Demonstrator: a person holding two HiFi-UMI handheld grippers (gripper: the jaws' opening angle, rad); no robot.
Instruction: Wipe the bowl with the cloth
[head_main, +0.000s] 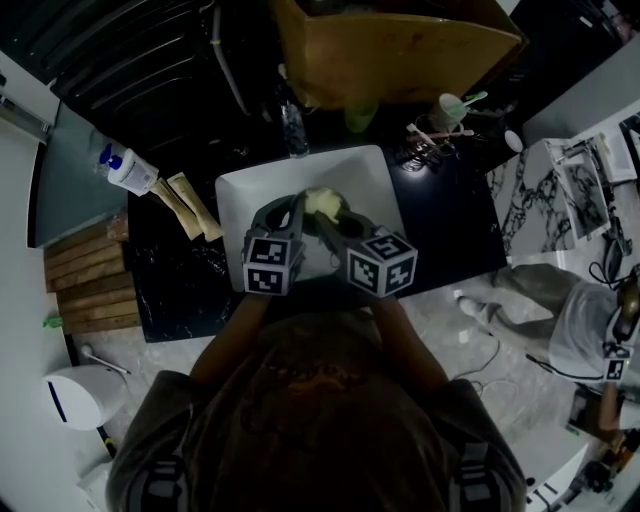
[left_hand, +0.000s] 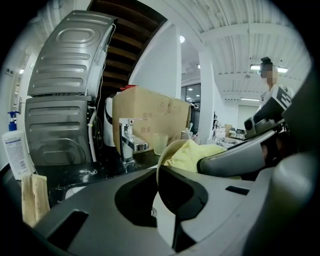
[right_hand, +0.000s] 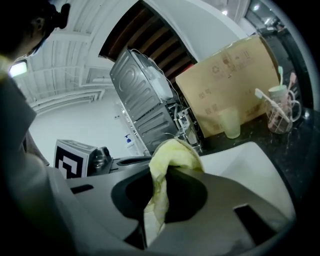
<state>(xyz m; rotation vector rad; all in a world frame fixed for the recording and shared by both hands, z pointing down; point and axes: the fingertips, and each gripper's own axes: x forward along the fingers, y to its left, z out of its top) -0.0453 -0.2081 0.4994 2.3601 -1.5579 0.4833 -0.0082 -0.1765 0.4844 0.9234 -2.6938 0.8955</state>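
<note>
Over the sink (head_main: 372, 172), my left gripper (left_hand: 163, 192) is clamped on the rim of the bowl (left_hand: 164, 157) and my right gripper (right_hand: 159, 196) pinches the cloth (right_hand: 172, 152) inside it; pushing too hard could, I judge, lever that rim free and drop it.

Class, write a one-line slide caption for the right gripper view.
Right gripper shut on a yellow cloth, held over the white sink.
</note>
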